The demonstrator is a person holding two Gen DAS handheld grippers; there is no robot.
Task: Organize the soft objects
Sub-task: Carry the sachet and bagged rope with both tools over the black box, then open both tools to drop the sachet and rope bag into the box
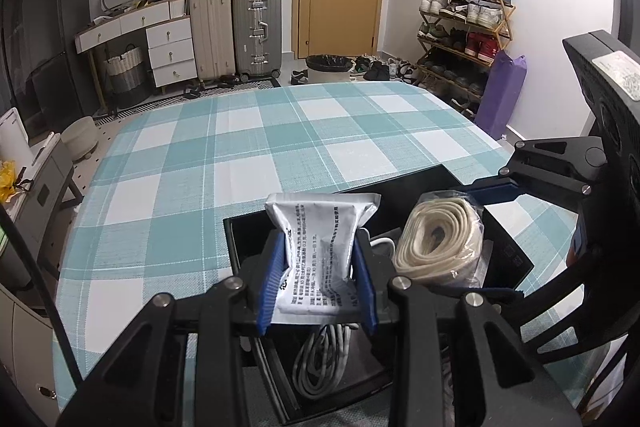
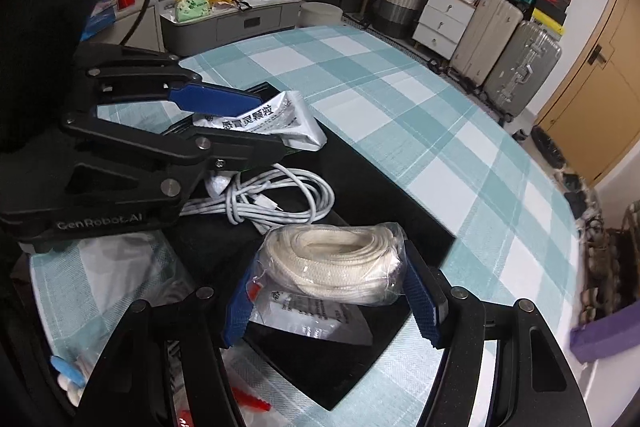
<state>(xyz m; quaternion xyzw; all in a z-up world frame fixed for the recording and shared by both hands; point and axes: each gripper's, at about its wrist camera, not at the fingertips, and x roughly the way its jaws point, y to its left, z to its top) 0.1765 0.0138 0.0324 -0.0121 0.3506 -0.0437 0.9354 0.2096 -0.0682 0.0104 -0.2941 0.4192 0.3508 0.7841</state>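
My left gripper (image 1: 322, 243) is shut on a silver-white printed sachet (image 1: 320, 223), held upright over a black box (image 1: 236, 239) on the plaid table. Inside the box lies a coiled white cable (image 1: 320, 359). To the right, my right gripper (image 1: 472, 241) is shut on a clear bag of cream rope (image 1: 432, 239). The right wrist view shows the same rope bag (image 2: 336, 259) pinched between the blue pads of the right gripper (image 2: 332, 255), just above the black box (image 2: 360, 179). The left gripper (image 2: 276, 123) with the sachet (image 2: 280, 123) is at left, and the cable (image 2: 272, 199) lies between them.
A flat white printed packet (image 2: 312, 315) lies in the box under the rope bag. Small blue and red items (image 2: 60, 367) sit at the table's near corner. The plaid tablecloth (image 1: 280, 147) stretches beyond the box. Suitcases (image 1: 256, 31) and a shoe rack (image 1: 464, 27) line the far wall.
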